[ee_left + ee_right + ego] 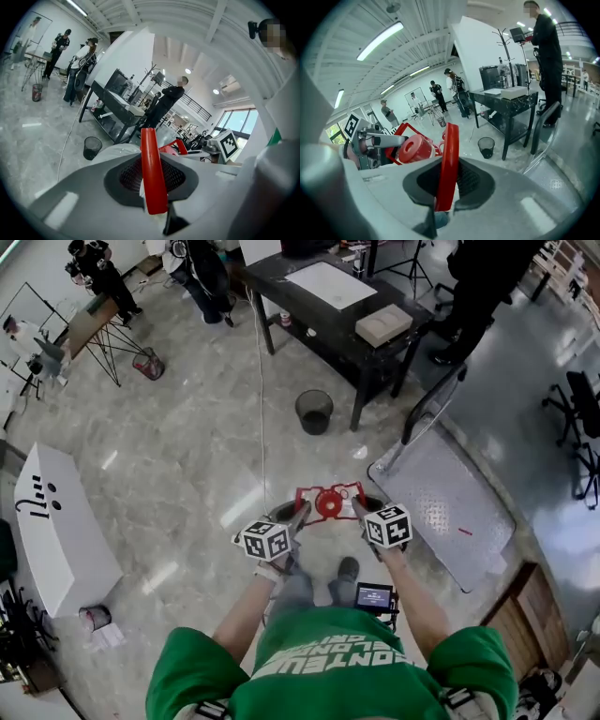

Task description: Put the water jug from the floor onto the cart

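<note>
Forearms (246,610) stretch forward, left gripper (302,513) and right gripper (356,509) clamped on handle (153,176) of water jug (329,504).

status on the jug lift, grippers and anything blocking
Left gripper and right gripper both shut on the red handle. Water jug off the floor, beside the cart, not on it yet. Nothing seen between jug and cart deck.

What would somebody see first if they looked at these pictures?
The bright red handle and red cap of the water jug sit right in the middle of the head view. The left tongs and right tongs are each clamped on one side of that handle. Next you'd notice the person's green shirt at the bottom, and the shiny metal cart on the floor just to the right.
</note>
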Demonstrator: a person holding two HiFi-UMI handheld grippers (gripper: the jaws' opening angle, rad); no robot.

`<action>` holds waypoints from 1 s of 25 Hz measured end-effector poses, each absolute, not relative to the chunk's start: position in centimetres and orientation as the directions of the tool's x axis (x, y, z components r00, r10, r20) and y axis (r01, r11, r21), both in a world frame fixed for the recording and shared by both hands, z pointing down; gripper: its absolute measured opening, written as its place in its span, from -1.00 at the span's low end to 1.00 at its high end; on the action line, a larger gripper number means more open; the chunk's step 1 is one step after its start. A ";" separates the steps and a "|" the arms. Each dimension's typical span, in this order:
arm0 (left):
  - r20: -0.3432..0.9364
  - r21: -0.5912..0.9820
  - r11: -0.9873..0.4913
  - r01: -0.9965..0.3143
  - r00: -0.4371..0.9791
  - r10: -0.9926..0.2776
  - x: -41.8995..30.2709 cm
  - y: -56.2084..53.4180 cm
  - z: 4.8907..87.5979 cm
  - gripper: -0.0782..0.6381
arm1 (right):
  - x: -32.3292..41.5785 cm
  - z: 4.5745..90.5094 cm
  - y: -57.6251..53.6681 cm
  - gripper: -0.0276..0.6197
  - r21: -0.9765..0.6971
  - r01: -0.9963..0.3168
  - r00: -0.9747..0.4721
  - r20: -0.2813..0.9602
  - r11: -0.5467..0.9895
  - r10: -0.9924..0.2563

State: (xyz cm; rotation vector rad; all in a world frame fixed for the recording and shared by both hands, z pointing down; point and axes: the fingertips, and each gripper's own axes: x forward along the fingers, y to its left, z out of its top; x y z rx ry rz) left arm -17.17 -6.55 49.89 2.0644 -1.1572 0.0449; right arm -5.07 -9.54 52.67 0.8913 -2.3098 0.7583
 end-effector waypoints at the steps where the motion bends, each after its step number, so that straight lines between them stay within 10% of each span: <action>1: 0.359 0.595 -0.309 -0.742 0.589 -0.724 -17.4 -6.6 48.8 -0.56 | -5.3 51.6 -9.6 -0.82 -0.304 -0.717 -0.639 0.646 0.627 -0.417; 25: 0.275 0.594 -0.369 -0.714 0.612 -0.741 -21.5 -3.8 42.8 -0.54 | -10.5 46.1 -6.7 -0.82 -0.317 -0.693 -0.677 0.594 0.647 -0.435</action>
